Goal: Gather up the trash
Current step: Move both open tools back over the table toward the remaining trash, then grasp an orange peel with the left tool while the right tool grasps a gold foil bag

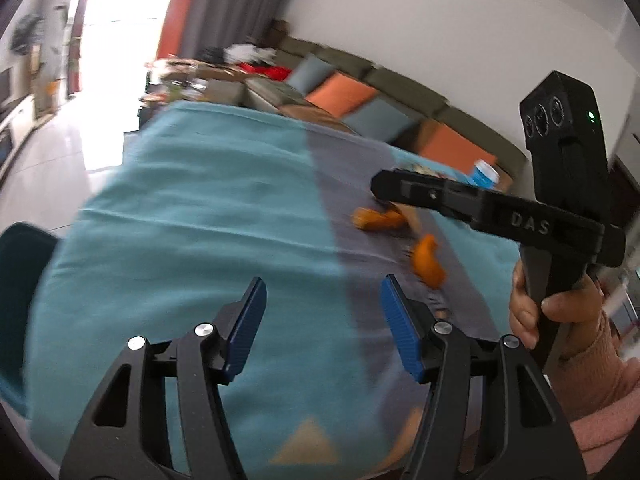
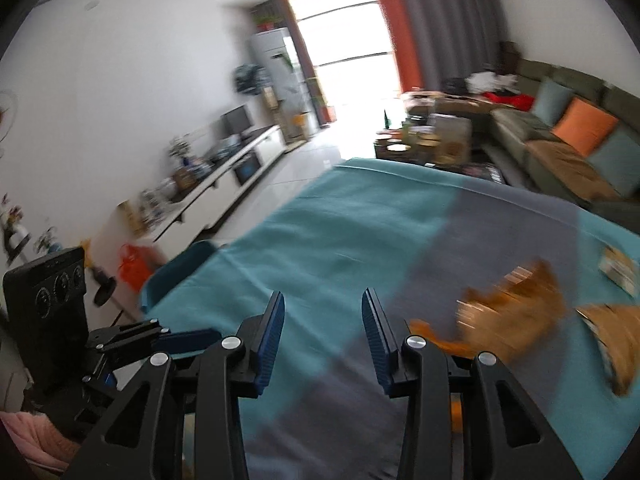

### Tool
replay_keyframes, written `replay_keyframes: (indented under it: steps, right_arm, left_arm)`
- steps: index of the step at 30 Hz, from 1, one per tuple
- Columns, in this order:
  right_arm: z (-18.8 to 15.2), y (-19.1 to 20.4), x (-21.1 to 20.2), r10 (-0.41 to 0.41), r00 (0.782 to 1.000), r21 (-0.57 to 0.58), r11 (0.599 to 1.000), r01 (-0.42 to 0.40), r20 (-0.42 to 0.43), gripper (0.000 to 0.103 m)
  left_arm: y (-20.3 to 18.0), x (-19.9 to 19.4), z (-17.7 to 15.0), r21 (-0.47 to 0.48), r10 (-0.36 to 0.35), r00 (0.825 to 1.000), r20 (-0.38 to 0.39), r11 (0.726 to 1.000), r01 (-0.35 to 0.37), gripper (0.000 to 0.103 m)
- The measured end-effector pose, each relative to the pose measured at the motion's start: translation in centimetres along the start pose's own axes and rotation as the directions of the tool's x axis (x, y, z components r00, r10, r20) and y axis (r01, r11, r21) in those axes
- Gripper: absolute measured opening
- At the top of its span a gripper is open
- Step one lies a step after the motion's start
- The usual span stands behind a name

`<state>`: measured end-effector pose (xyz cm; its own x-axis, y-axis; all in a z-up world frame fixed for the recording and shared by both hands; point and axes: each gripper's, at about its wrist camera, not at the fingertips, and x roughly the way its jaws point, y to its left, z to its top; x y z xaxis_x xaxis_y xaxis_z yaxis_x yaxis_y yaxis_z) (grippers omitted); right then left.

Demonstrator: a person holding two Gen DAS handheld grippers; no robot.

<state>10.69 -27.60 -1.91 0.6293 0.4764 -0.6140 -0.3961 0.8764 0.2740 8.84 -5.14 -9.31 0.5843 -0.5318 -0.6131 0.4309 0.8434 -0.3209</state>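
Across the teal-and-grey tablecloth, orange peels lie on the grey stripe. Sofa behind. Left gripper and right gripper both spread, empty. Only the right view shows the TV counter.

Teal cloth bare ahead of left gripper; orange peels and right gripper crowd right side.
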Motion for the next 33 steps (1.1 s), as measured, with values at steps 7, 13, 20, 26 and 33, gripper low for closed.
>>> replay_keyframes:
  steps: [7, 13, 20, 26, 33]
  right_arm:
    - [-1.9, -6.1, -3.2, -0.139, 0.990, 0.107, 0.985, 0.136, 0.023, 0.042]
    - [-2.7, -10.1, -5.3, -0.229, 0.972, 0.179, 0.960, 0.217, 0.048, 0.044]
    - [-3.3, -14.4, -6.8, -0.307, 0.950, 0.266, 0.922, 0.281, 0.060, 0.049]
    - [-3.5, -17.4, -6.2, -0.326, 0.945, 0.330, 0.896, 0.296, 0.036, 0.051]
    - [-3.8, -19.2, -4.7, -0.313, 0.950, 0.366, 0.884, 0.291, 0.000, 0.053]
  left_arm:
    - [-4.7, 4.8, 0.1, 0.056, -0.075, 0.993, -0.092, 0.995, 0.081, 0.058]
    - [-6.9, 7.6, 0.9, 0.067, -0.097, 0.984, -0.146, 0.992, 0.108, 0.058]
    - [-8.1, 9.2, 1.7, 0.066, -0.115, 0.978, -0.171, 0.990, 0.128, 0.053]
    - [-8.8, 10.6, 2.2, 0.071, -0.118, 0.972, -0.202, 0.988, 0.134, 0.043]
    - [-8.7, 11.4, 2.6, 0.058, -0.120, 0.968, -0.219, 0.989, 0.135, 0.037]
